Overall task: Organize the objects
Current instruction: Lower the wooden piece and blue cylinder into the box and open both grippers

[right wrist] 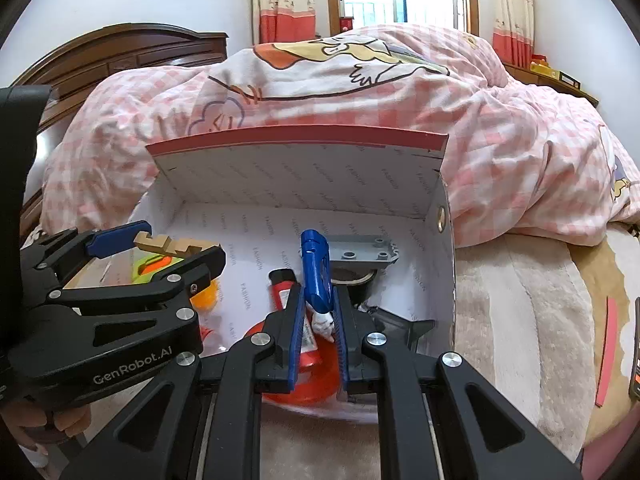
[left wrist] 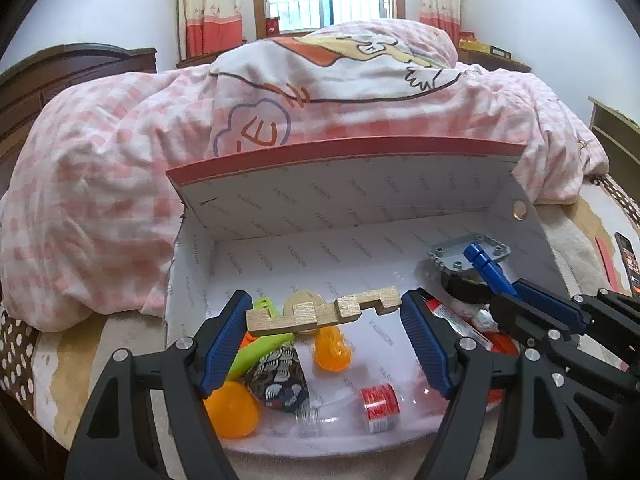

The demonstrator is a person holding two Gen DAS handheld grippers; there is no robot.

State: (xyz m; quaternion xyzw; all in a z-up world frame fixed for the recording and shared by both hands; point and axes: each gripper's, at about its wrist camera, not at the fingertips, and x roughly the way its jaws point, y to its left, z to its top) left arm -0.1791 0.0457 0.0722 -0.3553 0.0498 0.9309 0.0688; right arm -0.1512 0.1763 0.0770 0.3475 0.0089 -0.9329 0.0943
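A white cardboard box (left wrist: pixel 280 240) with a red-edged lid stands open on the bed; it also shows in the right wrist view (right wrist: pixel 304 184). My left gripper (left wrist: pixel 326 312) is shut on a notched wooden block (left wrist: pixel 324 310) and holds it above the box's left half; the block also shows in the right wrist view (right wrist: pixel 174 246). My right gripper (right wrist: pixel 318 316) is shut on a blue plastic part (right wrist: pixel 316 270) over the box's right half. That blue part (left wrist: pixel 490 270) also shows in the left wrist view.
In the box lie an orange cup (left wrist: pixel 234 410), a green clip (left wrist: pixel 260 350), a patterned pouch (left wrist: pixel 276 376), an orange toy (left wrist: pixel 332 350), a clear bottle with red label (left wrist: pixel 376 402), a grey plate (right wrist: pixel 360 254) and an orange lid (right wrist: pixel 308 376). A pink checked quilt (left wrist: pixel 100 184) lies behind.
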